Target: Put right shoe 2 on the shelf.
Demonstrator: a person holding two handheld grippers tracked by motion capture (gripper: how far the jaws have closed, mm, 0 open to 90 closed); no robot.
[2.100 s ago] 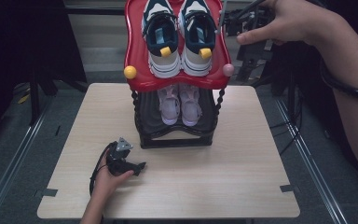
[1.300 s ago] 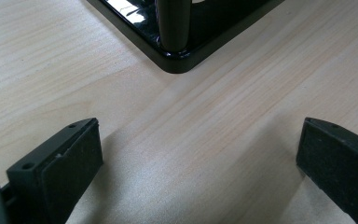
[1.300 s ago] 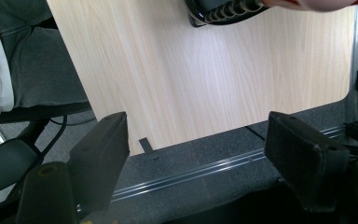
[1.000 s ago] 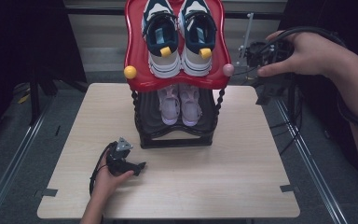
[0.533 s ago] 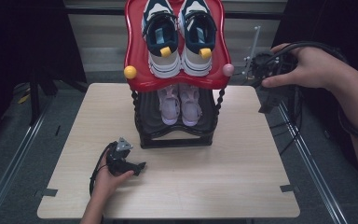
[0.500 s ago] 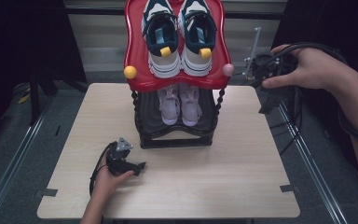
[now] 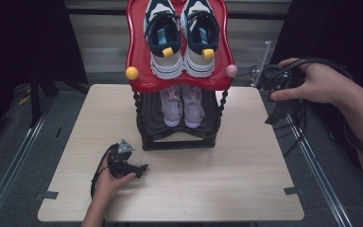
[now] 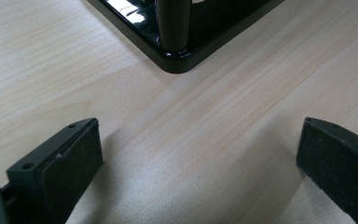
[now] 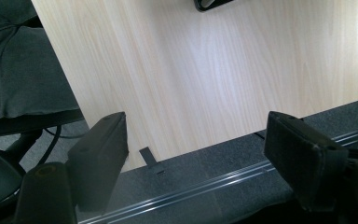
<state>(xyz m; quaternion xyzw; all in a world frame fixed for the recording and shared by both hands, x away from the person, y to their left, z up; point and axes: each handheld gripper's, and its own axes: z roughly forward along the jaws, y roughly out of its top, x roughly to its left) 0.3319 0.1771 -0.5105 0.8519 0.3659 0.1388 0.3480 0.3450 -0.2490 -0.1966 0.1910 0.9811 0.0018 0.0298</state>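
A two-tier shoe rack (image 7: 177, 137) stands at the back middle of the wooden table (image 7: 236, 175). Its red top shelf (image 7: 134, 56) carries a pair of navy and white sneakers (image 7: 182, 40). A pale pink pair (image 7: 183, 105) sits on the black lower shelf. My left gripper (image 7: 128, 160) rests on the table in front of the rack's left corner. In the left gripper view it (image 8: 198, 127) is open over bare wood, facing the rack's black base corner (image 8: 172, 60). My right gripper (image 7: 275, 106) hangs in the air off the table's right edge; its (image 9: 196, 120) jaws stand wide open with nothing between them.
A metal rail (image 7: 319, 170) and dark floor run along the table's right side. Small black tape marks (image 7: 290, 191) sit near the table's front corners. A yellow knob (image 7: 132, 73) and a pink knob (image 7: 231, 71) stick out at the red shelf's front corners.
My right hand has come down and to the right, away from the red shelf's upper right corner to beside the table's right edge. The left hand and the shoes have stayed put.
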